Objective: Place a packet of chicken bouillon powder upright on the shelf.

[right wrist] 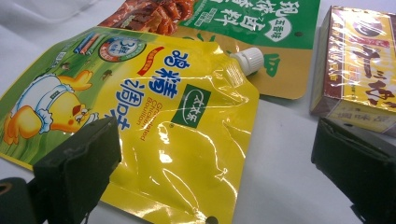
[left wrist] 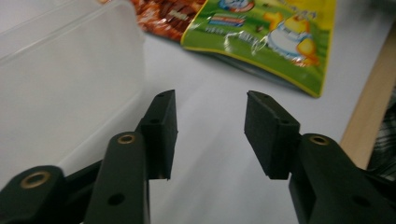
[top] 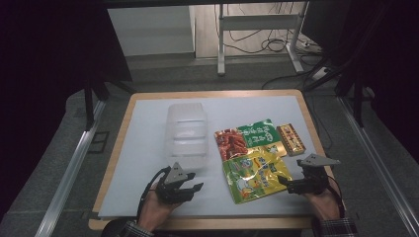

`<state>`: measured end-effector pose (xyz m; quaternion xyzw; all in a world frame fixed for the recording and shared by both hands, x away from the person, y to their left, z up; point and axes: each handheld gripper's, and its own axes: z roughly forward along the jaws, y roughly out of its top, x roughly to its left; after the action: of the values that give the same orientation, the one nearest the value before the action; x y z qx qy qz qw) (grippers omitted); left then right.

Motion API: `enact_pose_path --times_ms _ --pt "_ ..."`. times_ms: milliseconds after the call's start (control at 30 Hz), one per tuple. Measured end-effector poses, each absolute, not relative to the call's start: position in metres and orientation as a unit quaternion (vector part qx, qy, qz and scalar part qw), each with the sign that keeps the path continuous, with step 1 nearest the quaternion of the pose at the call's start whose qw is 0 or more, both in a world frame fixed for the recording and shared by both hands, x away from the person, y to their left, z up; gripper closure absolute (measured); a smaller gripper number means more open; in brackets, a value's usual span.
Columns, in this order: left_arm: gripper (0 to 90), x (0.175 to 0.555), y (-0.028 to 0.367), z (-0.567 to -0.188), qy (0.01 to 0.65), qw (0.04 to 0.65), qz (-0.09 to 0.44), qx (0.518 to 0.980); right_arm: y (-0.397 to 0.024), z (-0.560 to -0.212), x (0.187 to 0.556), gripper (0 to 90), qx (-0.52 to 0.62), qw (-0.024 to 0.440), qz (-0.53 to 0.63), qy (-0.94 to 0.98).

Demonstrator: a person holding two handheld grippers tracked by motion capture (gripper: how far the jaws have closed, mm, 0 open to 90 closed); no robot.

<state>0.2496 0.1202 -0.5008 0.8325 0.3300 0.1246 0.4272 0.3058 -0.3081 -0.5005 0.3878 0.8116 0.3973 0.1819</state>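
Beside the yellow spout pouch, at its right corner, the right tool is held spread, the pouch's near edge lying between its jaws. Left of the pouch, the left tool is seen half-spread, empty.

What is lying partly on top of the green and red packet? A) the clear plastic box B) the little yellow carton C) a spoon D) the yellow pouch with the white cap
D: the yellow pouch overlaps the lower edge of the green and red packet, its white cap resting on it.
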Motion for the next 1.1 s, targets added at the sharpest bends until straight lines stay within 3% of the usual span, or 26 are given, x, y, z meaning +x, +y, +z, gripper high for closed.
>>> enact_pose_path --times_ms 667,1100 --pt "72.9 0.273 0.078 -0.507 0.306 0.450 0.067 0.836 -0.308 -0.502 0.307 1.5 0.395 0.179 0.398 0.808" --pt "89.9 0.286 0.051 -0.511 0.281 0.442 0.077 0.849 -0.306 -0.503 0.307 1.7 0.397 0.176 0.393 0.810"
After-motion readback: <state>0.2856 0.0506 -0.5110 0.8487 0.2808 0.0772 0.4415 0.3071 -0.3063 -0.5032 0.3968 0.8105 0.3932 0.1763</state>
